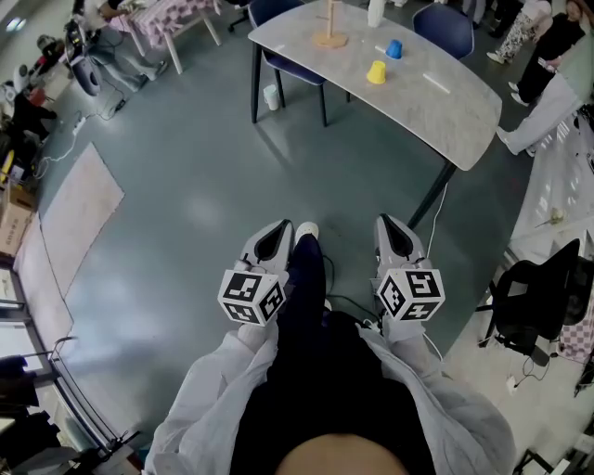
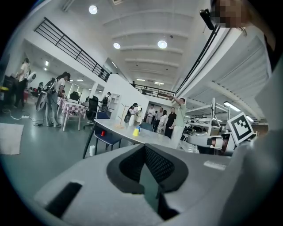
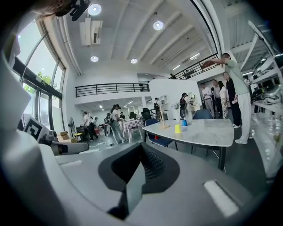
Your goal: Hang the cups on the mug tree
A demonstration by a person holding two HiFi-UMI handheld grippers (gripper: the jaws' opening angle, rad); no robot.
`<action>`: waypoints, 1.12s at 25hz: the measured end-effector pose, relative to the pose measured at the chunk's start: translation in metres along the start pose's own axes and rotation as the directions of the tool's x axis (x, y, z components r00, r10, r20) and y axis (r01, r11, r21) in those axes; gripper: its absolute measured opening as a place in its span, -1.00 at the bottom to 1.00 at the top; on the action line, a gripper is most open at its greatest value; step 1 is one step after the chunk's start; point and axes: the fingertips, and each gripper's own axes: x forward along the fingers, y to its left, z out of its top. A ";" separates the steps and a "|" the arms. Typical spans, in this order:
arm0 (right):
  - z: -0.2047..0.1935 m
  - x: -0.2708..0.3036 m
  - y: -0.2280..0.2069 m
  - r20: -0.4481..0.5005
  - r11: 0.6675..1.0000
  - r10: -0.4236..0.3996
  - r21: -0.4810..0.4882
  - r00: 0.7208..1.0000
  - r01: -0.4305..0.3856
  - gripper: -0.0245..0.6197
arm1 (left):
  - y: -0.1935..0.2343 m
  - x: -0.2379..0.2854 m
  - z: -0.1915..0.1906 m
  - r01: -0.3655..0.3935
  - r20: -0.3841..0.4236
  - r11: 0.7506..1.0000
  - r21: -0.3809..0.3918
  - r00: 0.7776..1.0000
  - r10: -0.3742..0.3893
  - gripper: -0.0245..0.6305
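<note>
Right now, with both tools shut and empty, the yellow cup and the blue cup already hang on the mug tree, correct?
No. The yellow cup and the blue cup stand on the table, apart from the mug tree, as the head view shows. The left tool and the right tool are indeed shut and empty.

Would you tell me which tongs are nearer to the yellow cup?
Right. The right tongs sit almost straight below the yellow cup in the head view; the left tongs are further off to its left.
</note>
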 end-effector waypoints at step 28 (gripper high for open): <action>0.090 0.241 -0.091 0.009 0.997 -0.080 -0.001 0.997 0.080 -0.90 | 0.140 0.232 0.109 0.074 -0.012 0.997 -0.020 0.997 -0.074 -0.32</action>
